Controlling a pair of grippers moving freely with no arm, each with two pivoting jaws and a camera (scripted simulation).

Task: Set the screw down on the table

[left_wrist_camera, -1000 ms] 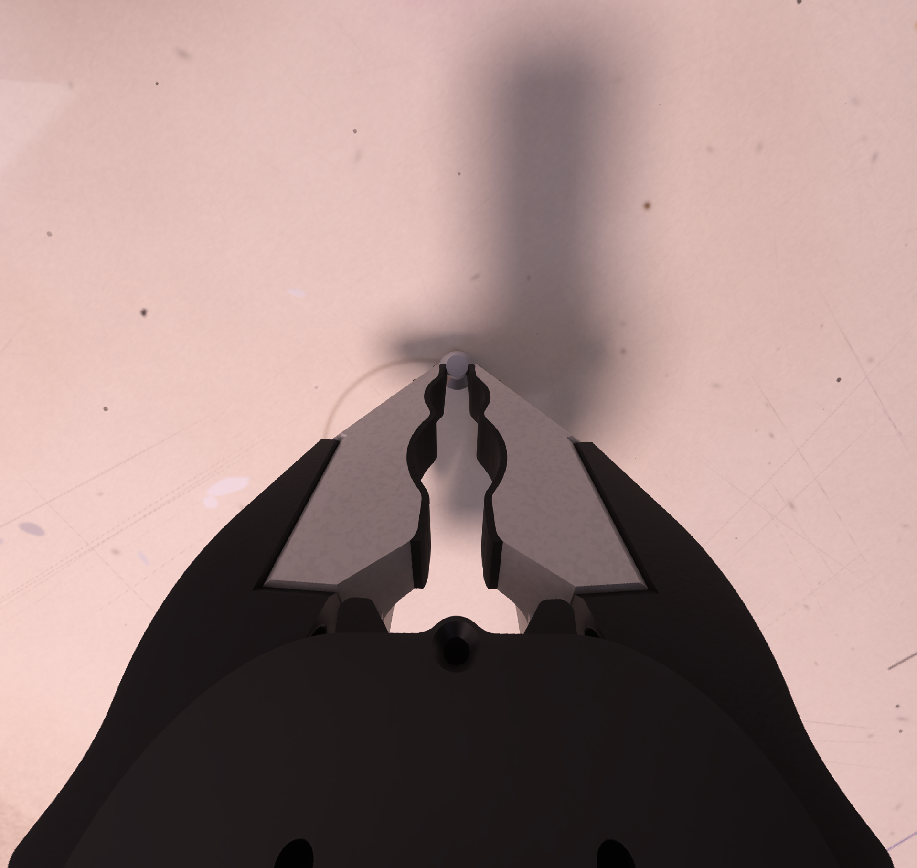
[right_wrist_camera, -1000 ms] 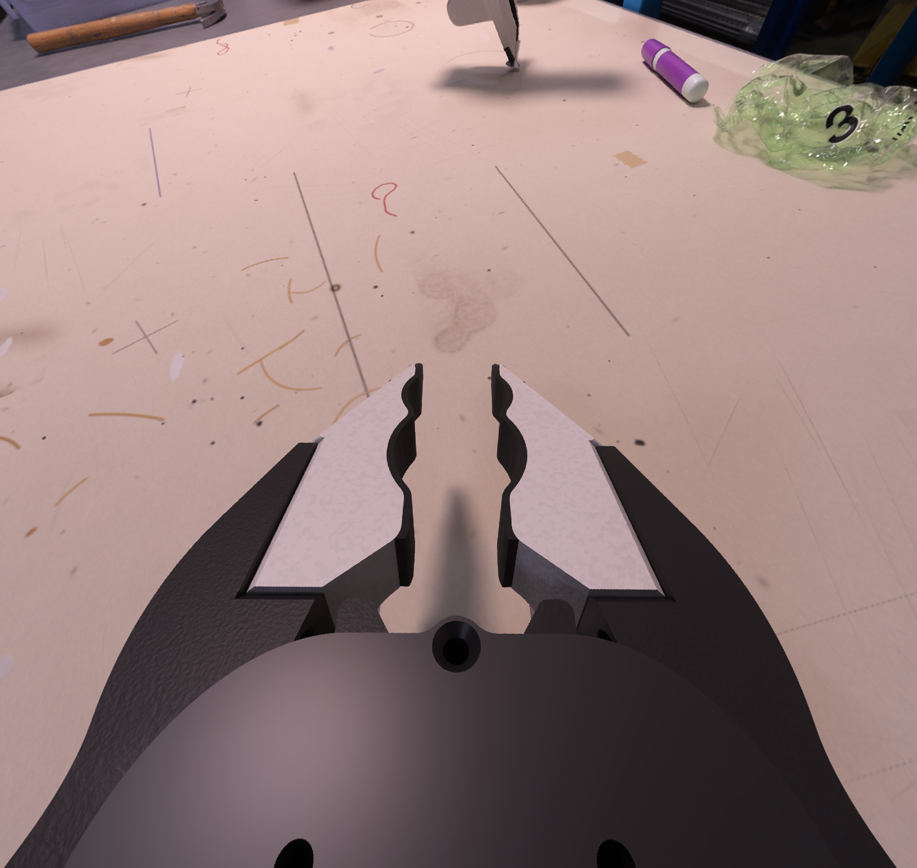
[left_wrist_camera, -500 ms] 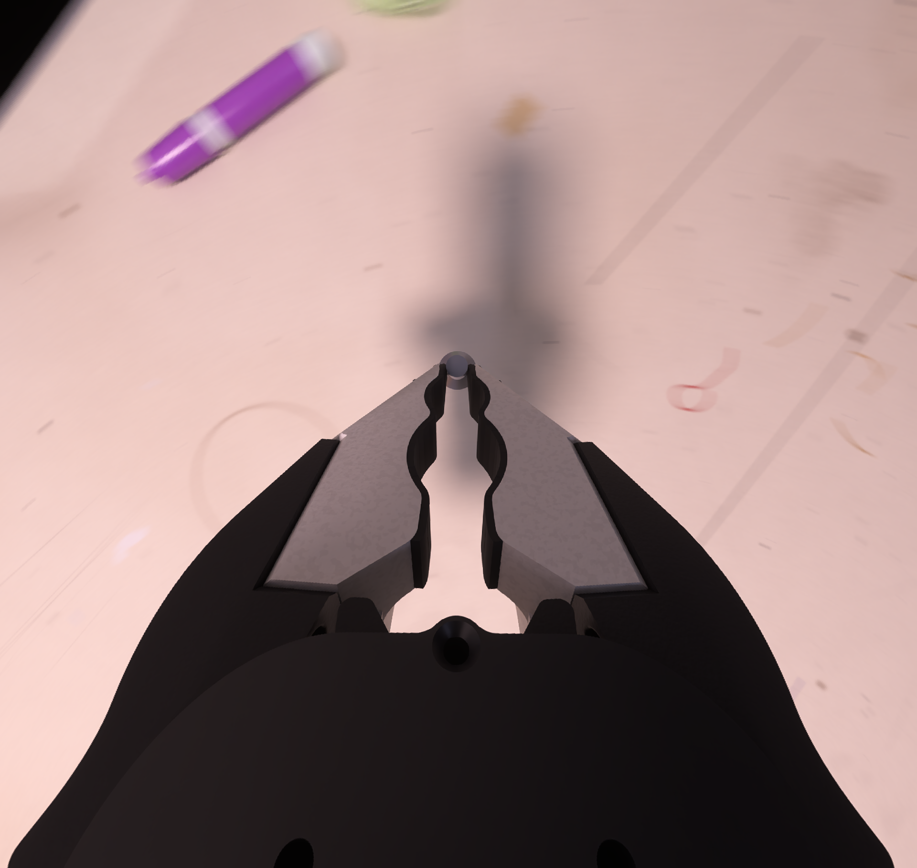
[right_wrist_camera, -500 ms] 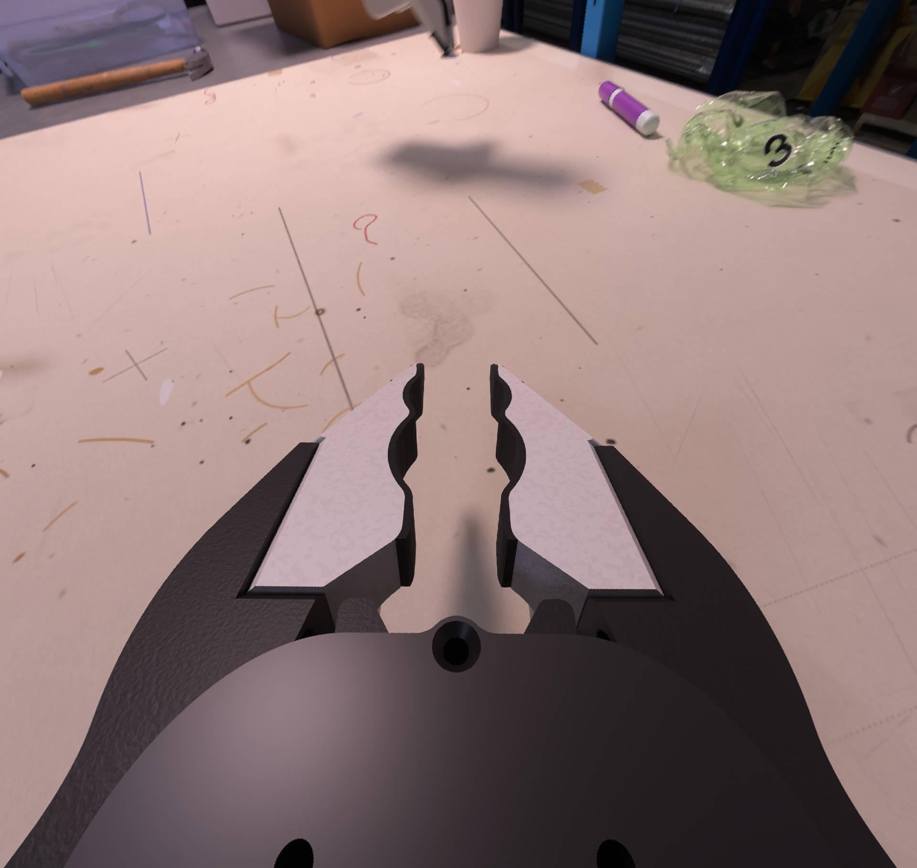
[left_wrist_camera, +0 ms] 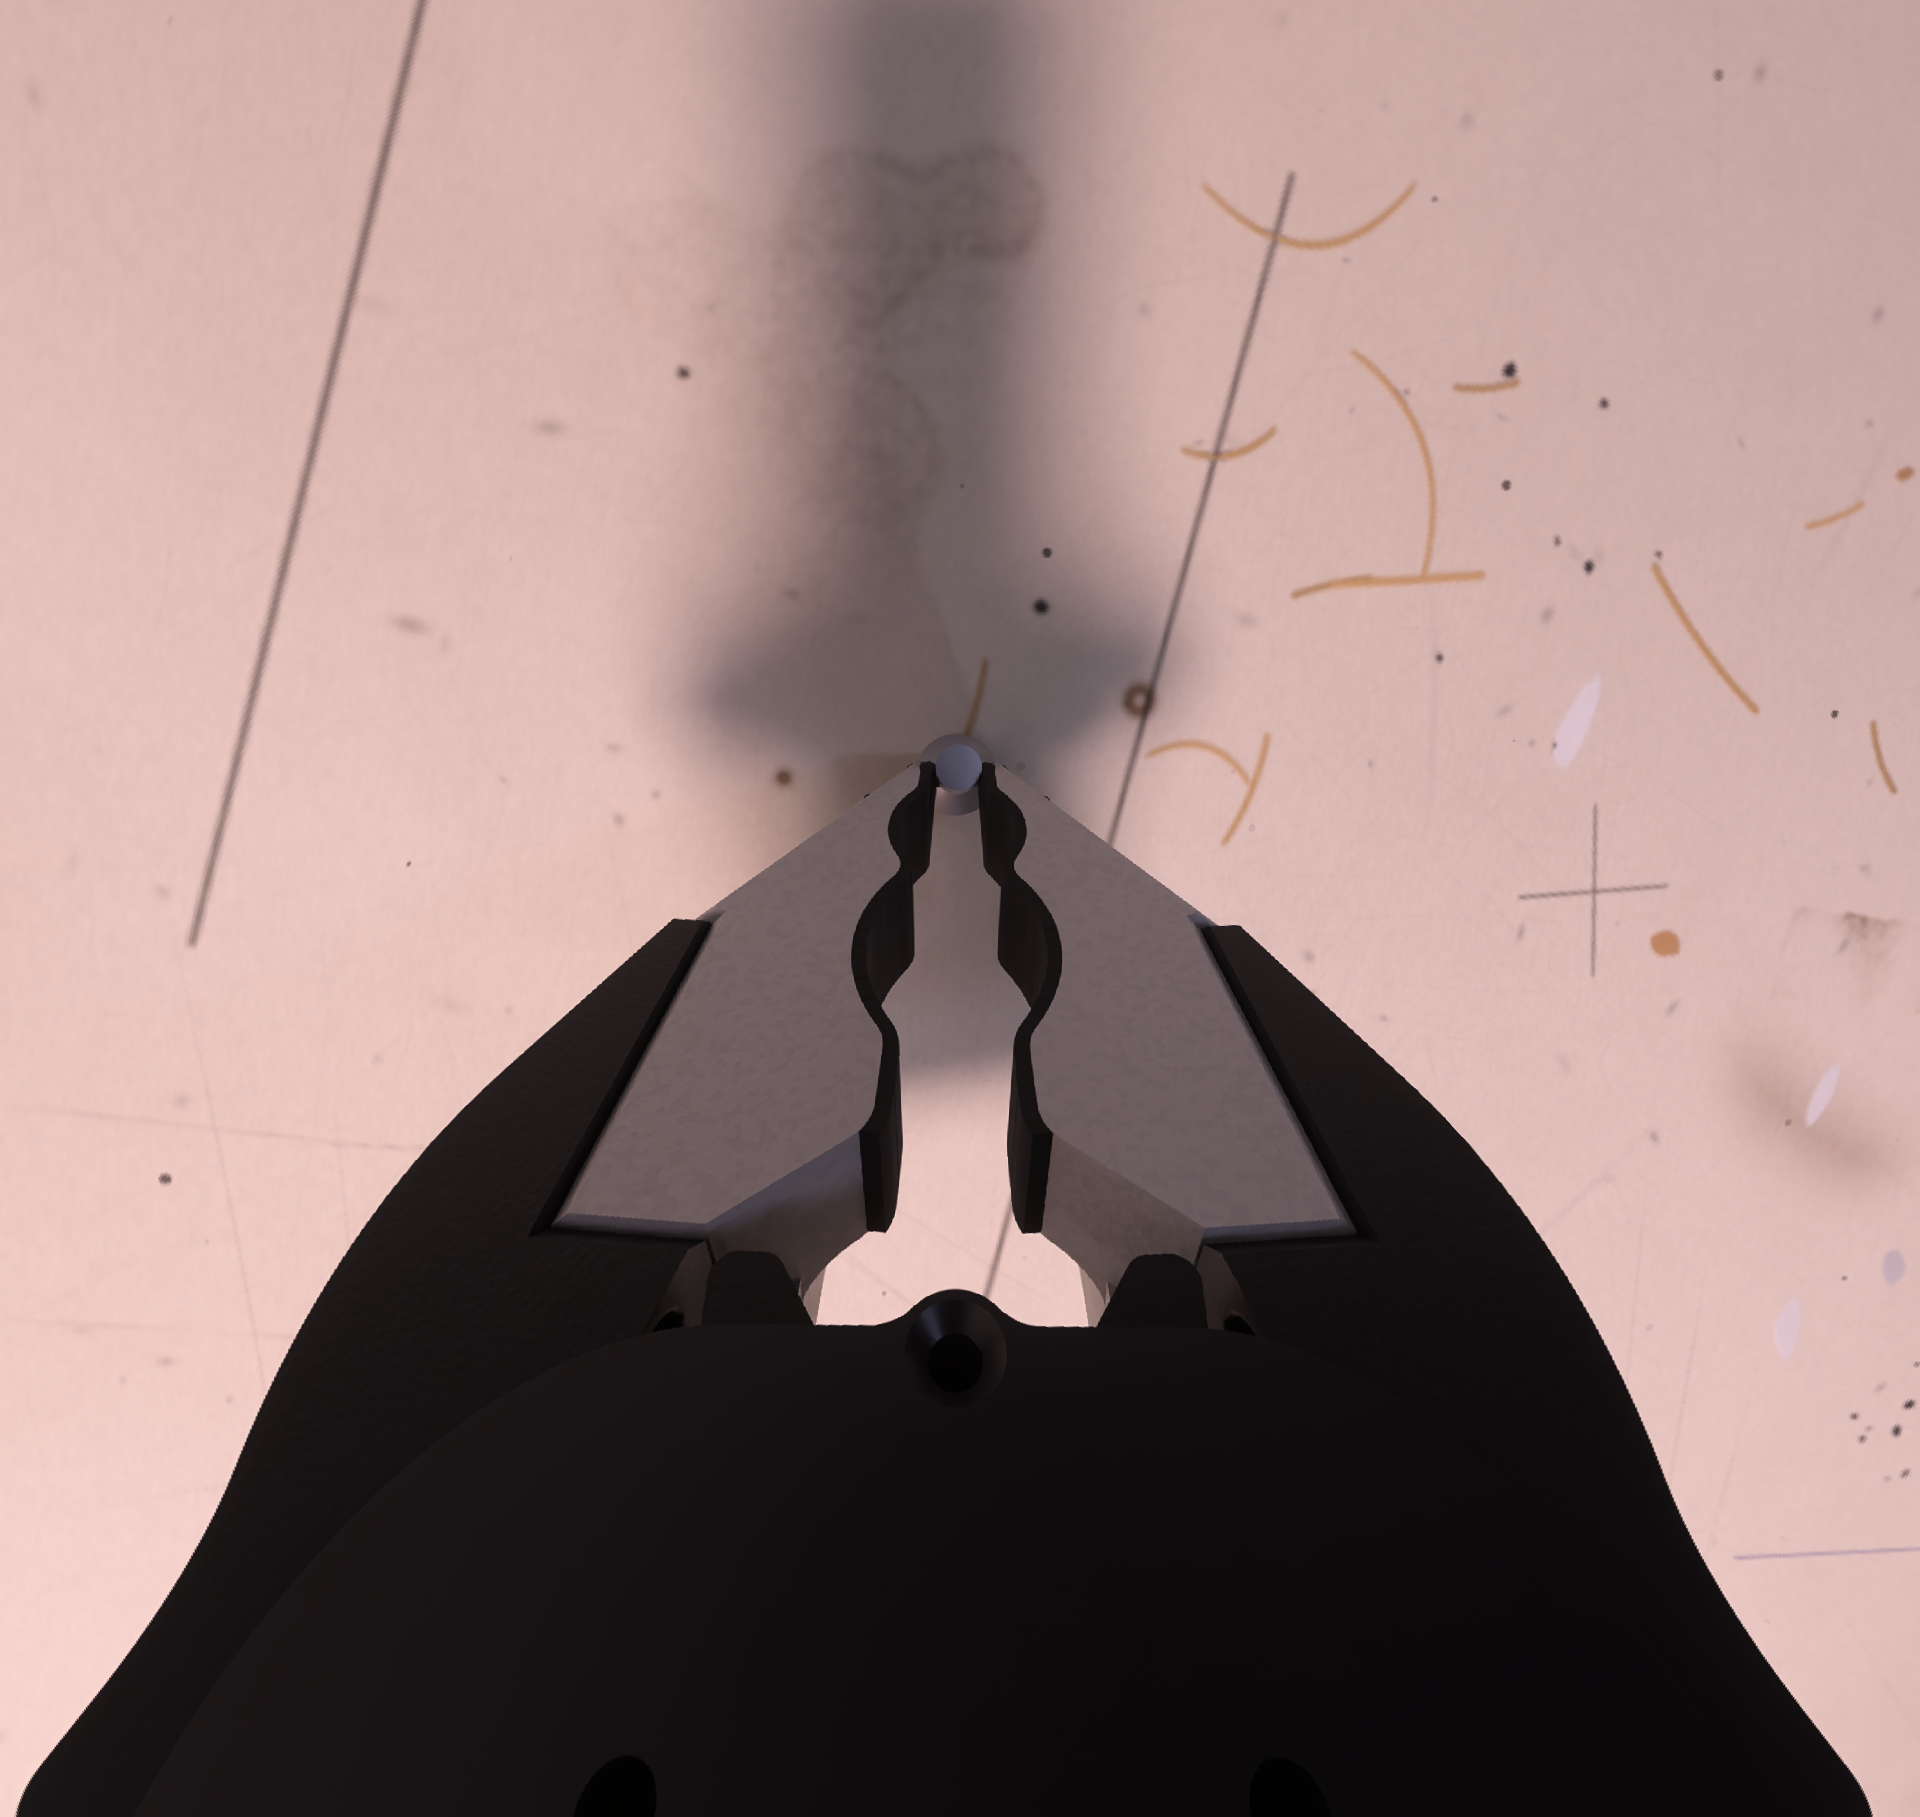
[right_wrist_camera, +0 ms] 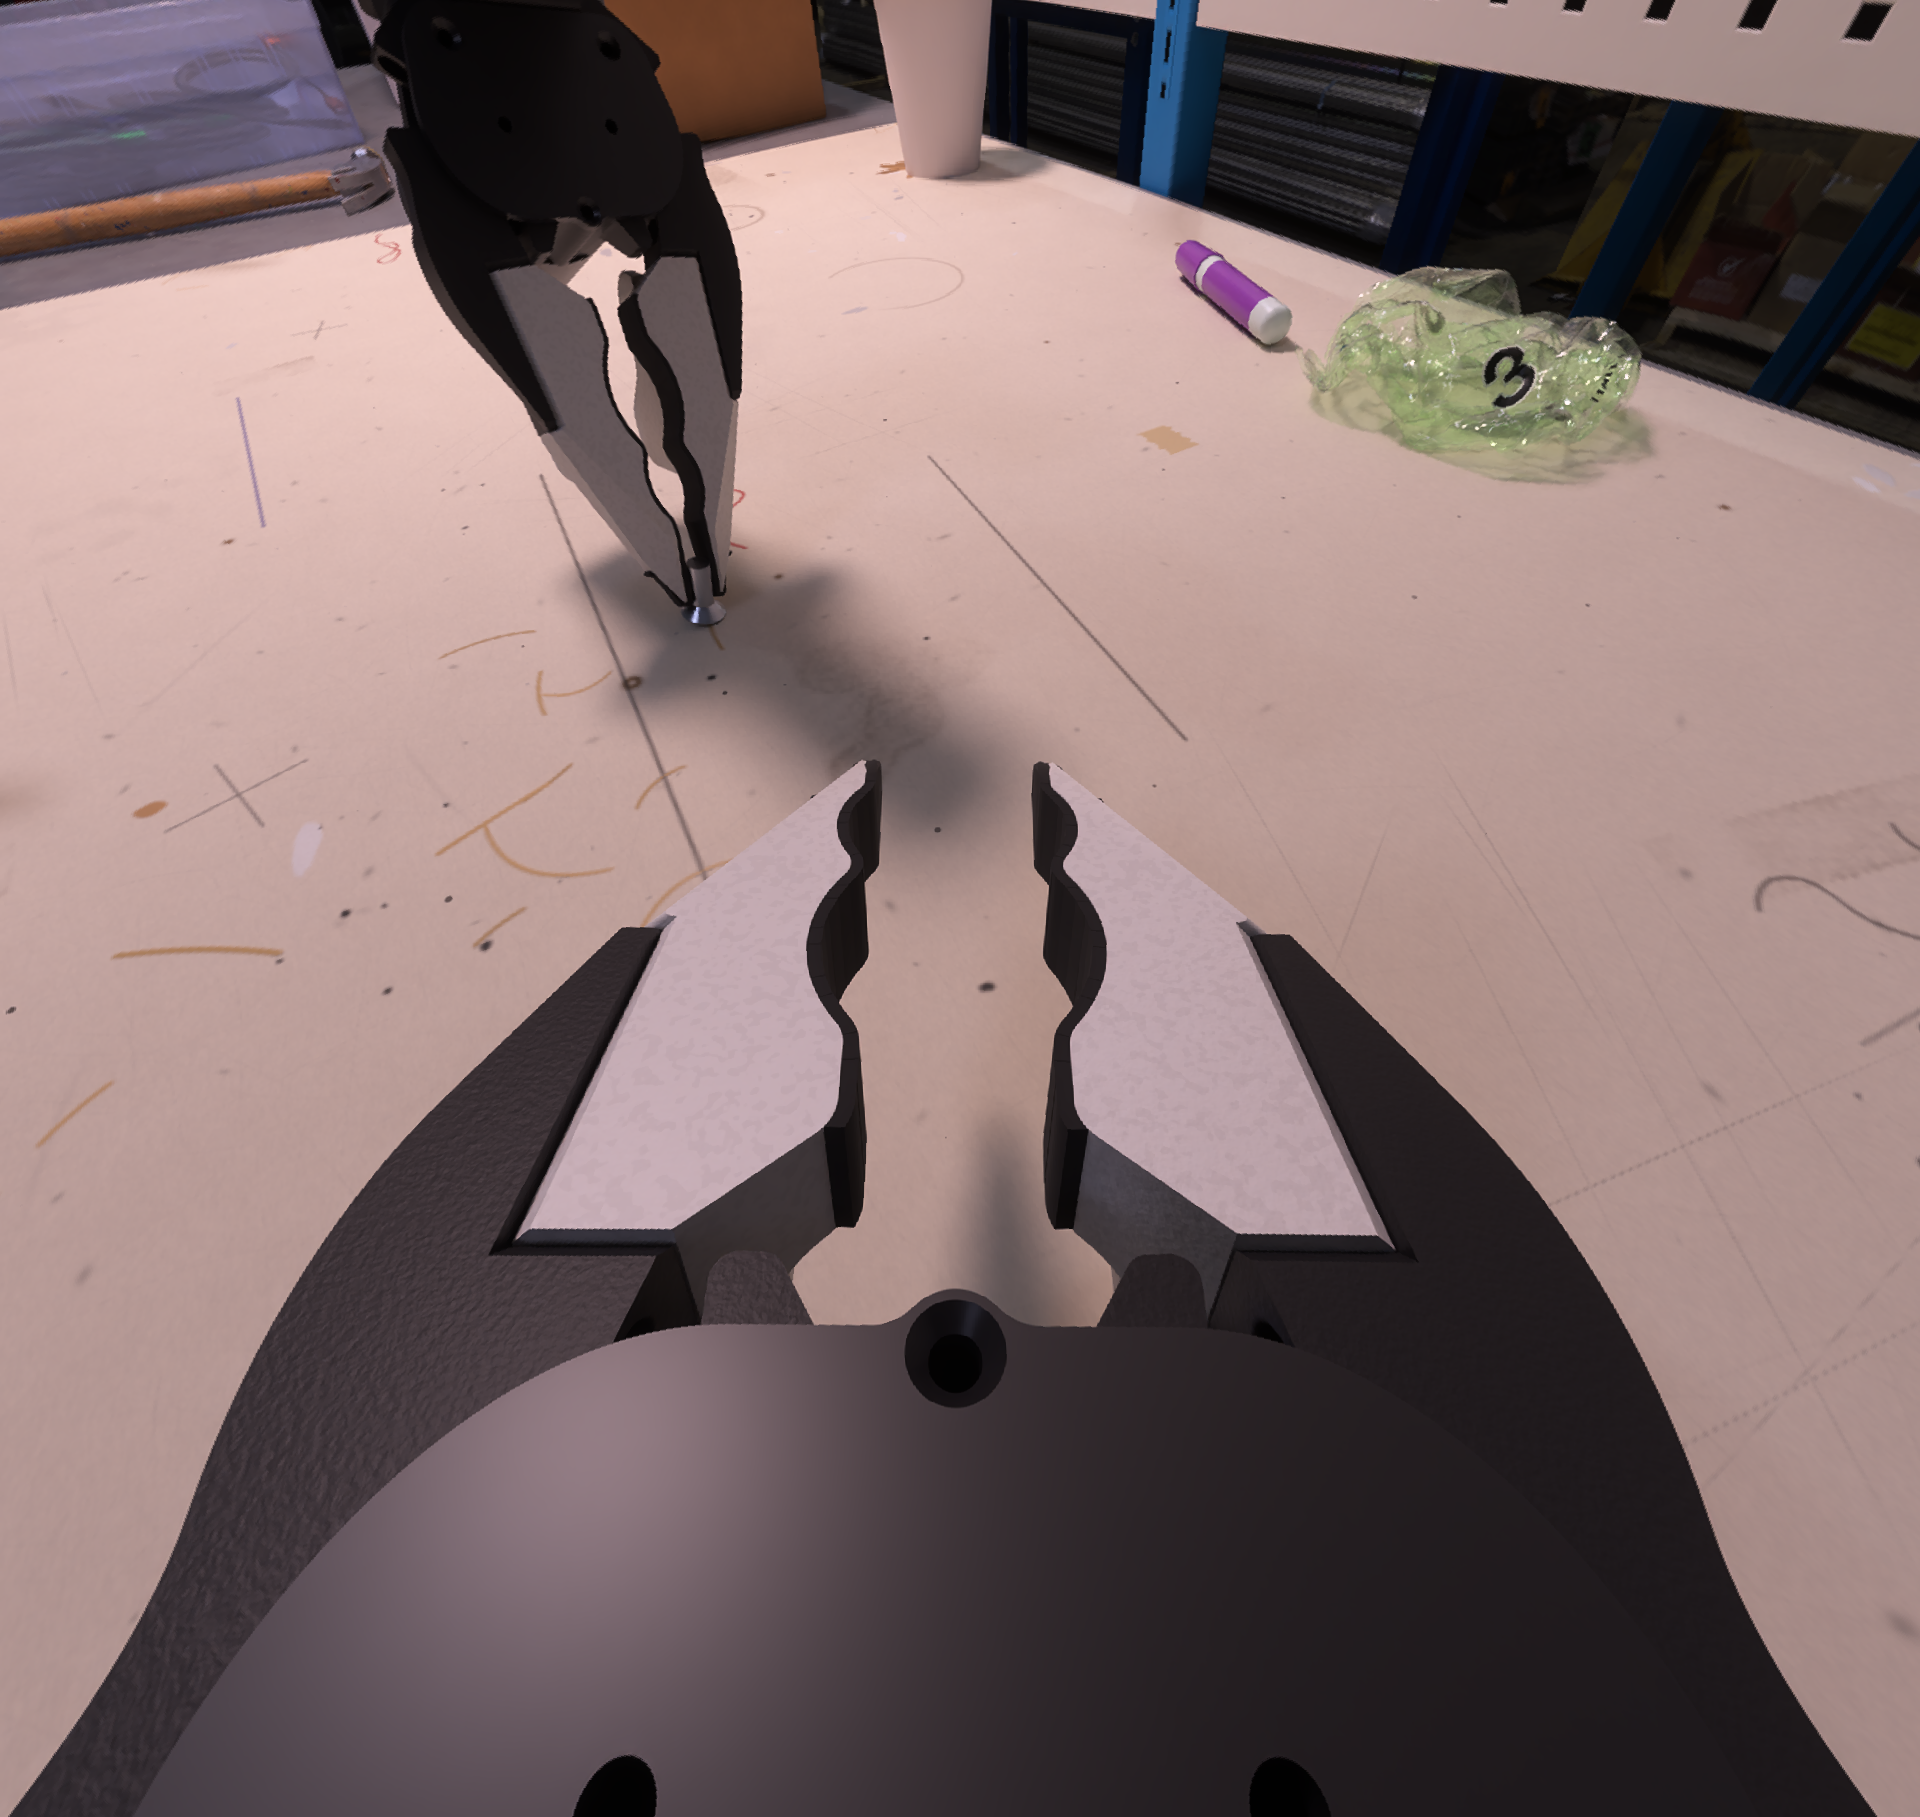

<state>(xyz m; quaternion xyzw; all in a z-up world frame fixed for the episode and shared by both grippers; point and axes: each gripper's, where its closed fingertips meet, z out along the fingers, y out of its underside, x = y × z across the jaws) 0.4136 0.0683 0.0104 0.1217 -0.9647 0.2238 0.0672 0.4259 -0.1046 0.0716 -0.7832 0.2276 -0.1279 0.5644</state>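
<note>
The left hand-held gripper [left_wrist_camera: 958, 780], black-bodied with pale textured fingers, was pinched at its very tips on a small silver metal screw with a flat flared head [left_wrist_camera: 958, 768]. Seen from the right wrist view, that left hand-held gripper [right_wrist_camera: 698, 562] pointed steeply down, and the screw [right_wrist_camera: 702, 595] hung head-down below the fingertips, its shank gripped and its head touching or just above the scuffed pale pink tabletop [right_wrist_camera: 1247, 728]; the pictures did not settle which. The spot lay just beside a thin dark pencil line [right_wrist_camera: 613, 645] and near some orange scribbles [right_wrist_camera: 540, 687].

The right hand-held gripper [right_wrist_camera: 956, 780] carried nothing; its fingers stood a moderate gap apart, low over the tabletop and apart from the screw.

By my reading, the step in hand was the final lowering: the screw had been brought to its place and only the contact and release were left. The next move would call for a short, gentle descent until the head sat flat, then a slow parting of the fingers, then a straight lift clear so that the tips did not drag the shank sideways. Standing on its head the screw could topple or roll if nudged.

Farther off, well apart from this, lay a purple cylinder with a white cap [right_wrist_camera: 1231, 292], a crumpled green transparent plastic bag [right_wrist_camera: 1475, 375], a white paper cup with a lid [right_wrist_camera: 935, 53] and a wooden-handled hammer [right_wrist_camera: 177, 204].
</note>
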